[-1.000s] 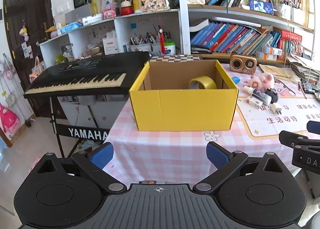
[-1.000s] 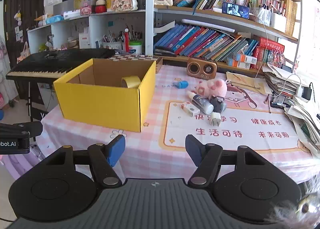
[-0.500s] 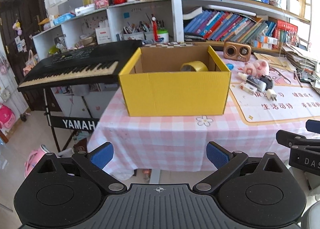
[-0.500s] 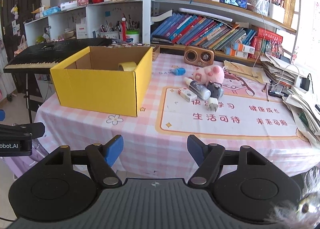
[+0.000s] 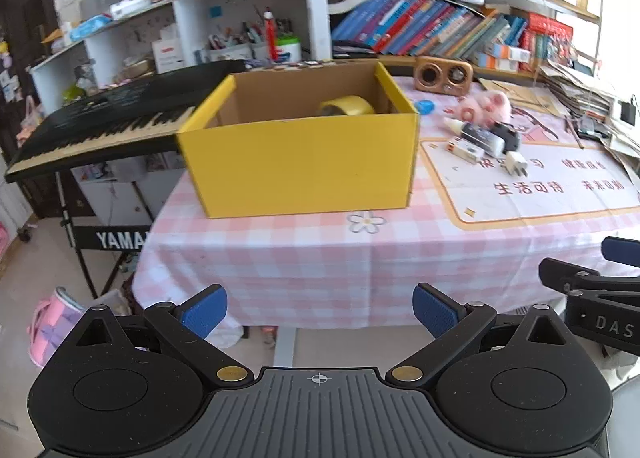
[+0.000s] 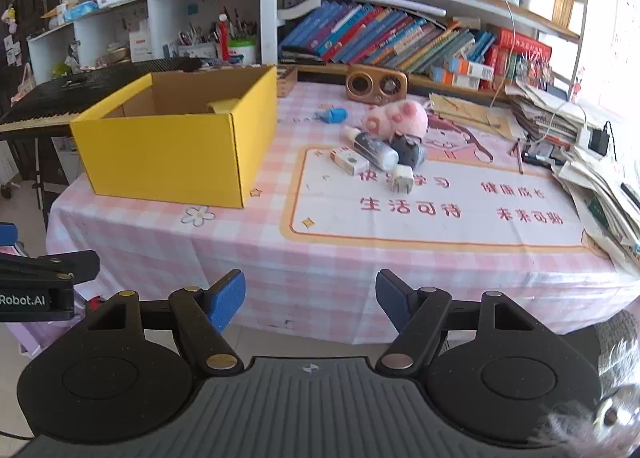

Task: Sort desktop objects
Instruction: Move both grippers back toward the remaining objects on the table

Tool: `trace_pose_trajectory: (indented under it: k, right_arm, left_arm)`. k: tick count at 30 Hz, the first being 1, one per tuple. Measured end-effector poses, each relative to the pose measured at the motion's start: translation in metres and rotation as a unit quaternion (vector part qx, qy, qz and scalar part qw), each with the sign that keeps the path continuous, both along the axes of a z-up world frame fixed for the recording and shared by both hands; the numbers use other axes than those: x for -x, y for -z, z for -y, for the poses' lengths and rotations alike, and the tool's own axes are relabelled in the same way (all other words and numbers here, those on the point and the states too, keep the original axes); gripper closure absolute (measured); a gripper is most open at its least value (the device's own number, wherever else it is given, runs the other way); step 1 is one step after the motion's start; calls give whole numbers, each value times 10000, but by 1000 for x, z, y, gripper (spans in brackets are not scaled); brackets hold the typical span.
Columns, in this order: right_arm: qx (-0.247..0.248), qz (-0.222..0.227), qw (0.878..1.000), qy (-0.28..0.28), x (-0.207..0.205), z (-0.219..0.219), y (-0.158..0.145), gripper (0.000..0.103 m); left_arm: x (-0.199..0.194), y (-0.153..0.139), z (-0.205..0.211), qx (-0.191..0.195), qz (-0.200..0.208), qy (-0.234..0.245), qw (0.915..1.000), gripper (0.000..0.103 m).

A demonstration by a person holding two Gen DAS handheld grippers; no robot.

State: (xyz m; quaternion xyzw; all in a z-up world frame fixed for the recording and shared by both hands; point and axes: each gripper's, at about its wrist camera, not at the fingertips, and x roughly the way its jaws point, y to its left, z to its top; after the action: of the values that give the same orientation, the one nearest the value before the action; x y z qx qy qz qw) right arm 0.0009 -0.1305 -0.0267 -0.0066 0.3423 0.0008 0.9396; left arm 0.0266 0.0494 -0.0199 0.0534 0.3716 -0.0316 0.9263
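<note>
A yellow cardboard box (image 5: 304,162) (image 6: 172,154) stands open on the pink checked table, with a yellow tape roll (image 5: 348,105) inside. Right of it lie a pink plush pig (image 6: 394,119), a dark bottle with a white cap (image 6: 370,146), a small white box (image 6: 349,160), a white plug (image 6: 401,179), a black item (image 6: 410,150) and a blue object (image 6: 332,115). My left gripper (image 5: 319,308) is open and empty, back from the table's front edge. My right gripper (image 6: 310,300) is open and empty too, also off the table.
A wooden speaker (image 6: 376,84) stands at the back. Stacked papers and cables (image 6: 580,138) fill the right side. A black Yamaha keyboard (image 5: 112,118) stands left of the table. Bookshelves (image 6: 400,34) line the wall behind. A printed mat (image 6: 440,206) covers the table's right half.
Both grippers have pulled back and up from the table, so the box and objects look farther away. Both stay open and empty.
</note>
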Motion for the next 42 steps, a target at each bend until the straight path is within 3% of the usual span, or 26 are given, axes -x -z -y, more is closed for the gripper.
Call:
trace_pose_trajectory:
  k: [20, 29, 42]
  right_arm:
    - [76, -469, 9979, 439, -47, 104, 14, 33]
    - [5, -477, 9973, 563, -74, 156, 16, 33]
    - [-116, -479, 9978, 436, -111, 213, 20, 33]
  left_arm:
    - [-62, 17, 102, 95, -399, 425, 9983, 2]
    - [-91, 19, 155, 68, -416, 575, 9975, 2]
    - [-120, 20, 206, 11, -451, 432, 9980, 2]
